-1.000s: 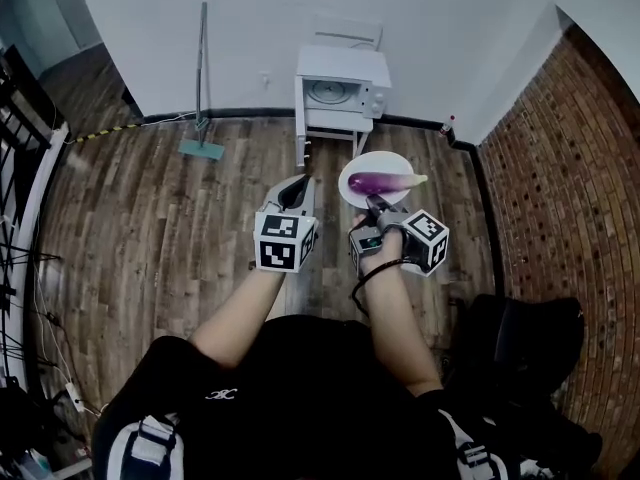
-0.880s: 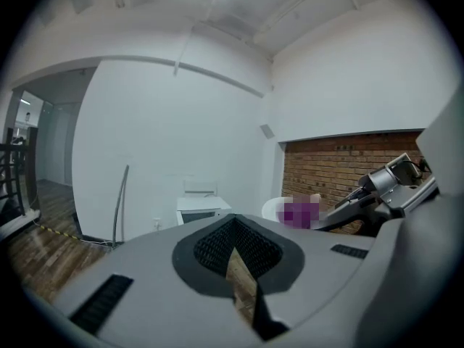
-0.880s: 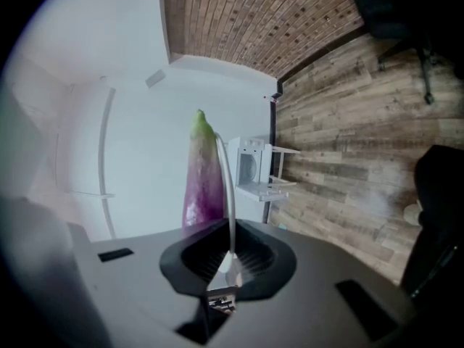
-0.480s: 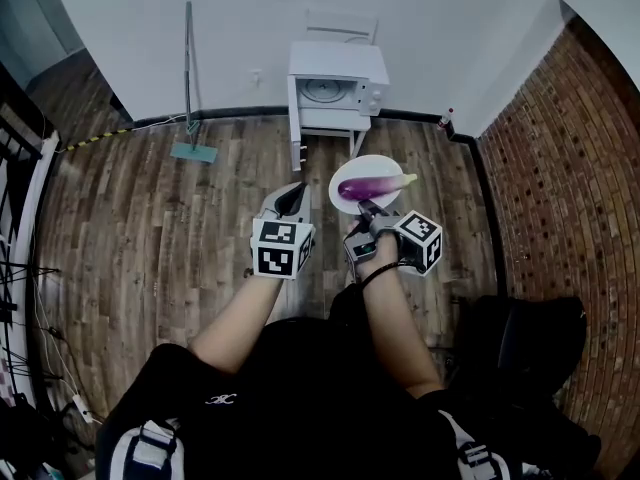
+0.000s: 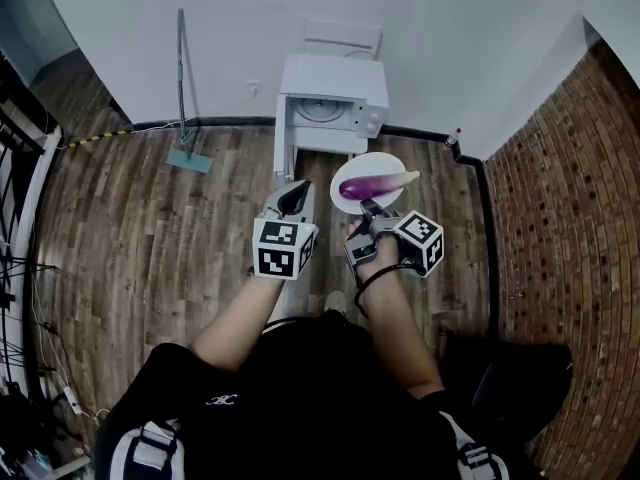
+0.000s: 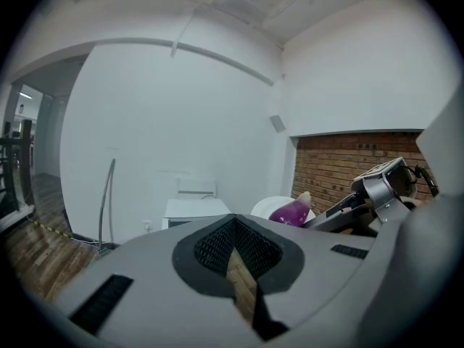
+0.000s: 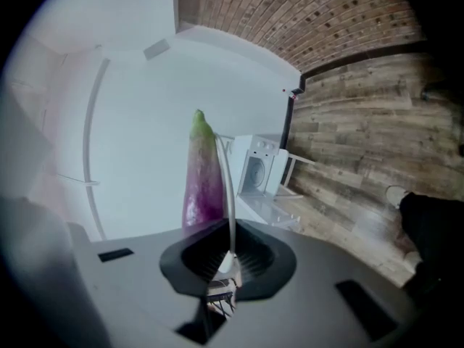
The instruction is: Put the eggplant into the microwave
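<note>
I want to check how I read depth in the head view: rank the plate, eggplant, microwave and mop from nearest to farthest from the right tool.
1. Plate: its near rim is clamped in the right tool.
2. Eggplant: lying on that plate, just past the rim.
3. Microwave: ahead, slightly left.
4. Mop: farthest, well off to the left.

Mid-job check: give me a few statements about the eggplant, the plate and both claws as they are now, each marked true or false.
1. The eggplant lies on a white plate. True.
2. The right claw is clamped on the plate's rim. True.
3. The left claw holds the eggplant. False: it is shut with nothing in it.
4. The eggplant is inside the microwave. False: it is on the plate, held above the floor, and the microwave stands ahead by the white wall.
5. The right-hand wall is brick. True.
</note>
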The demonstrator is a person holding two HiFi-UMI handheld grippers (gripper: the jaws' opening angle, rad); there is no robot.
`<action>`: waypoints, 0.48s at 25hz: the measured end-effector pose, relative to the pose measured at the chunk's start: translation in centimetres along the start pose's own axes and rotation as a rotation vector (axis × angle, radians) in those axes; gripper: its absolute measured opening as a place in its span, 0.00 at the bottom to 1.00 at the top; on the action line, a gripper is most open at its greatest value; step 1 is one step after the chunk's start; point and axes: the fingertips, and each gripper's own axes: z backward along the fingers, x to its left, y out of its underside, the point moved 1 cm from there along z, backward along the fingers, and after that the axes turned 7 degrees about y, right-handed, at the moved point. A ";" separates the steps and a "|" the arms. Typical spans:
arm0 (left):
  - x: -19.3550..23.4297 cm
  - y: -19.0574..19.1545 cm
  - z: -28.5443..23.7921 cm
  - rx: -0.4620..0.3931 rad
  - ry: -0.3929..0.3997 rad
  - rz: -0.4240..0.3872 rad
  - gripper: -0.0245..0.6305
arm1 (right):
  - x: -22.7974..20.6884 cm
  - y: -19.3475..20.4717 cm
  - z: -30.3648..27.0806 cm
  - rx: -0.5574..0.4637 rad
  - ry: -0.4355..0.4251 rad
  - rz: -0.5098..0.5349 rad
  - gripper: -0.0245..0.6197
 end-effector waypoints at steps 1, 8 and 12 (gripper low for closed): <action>0.0 -0.4 -1.3 0.002 -0.013 0.000 0.02 | 0.4 -1.3 -0.7 0.006 -0.002 0.002 0.08; 0.0 -1.8 -9.2 0.009 -0.057 0.004 0.02 | 1.8 -8.2 -5.3 0.067 0.010 0.036 0.08; 0.0 -2.4 -11.3 -0.018 -0.078 0.015 0.02 | 2.7 -10.1 -7.7 0.102 0.008 0.050 0.08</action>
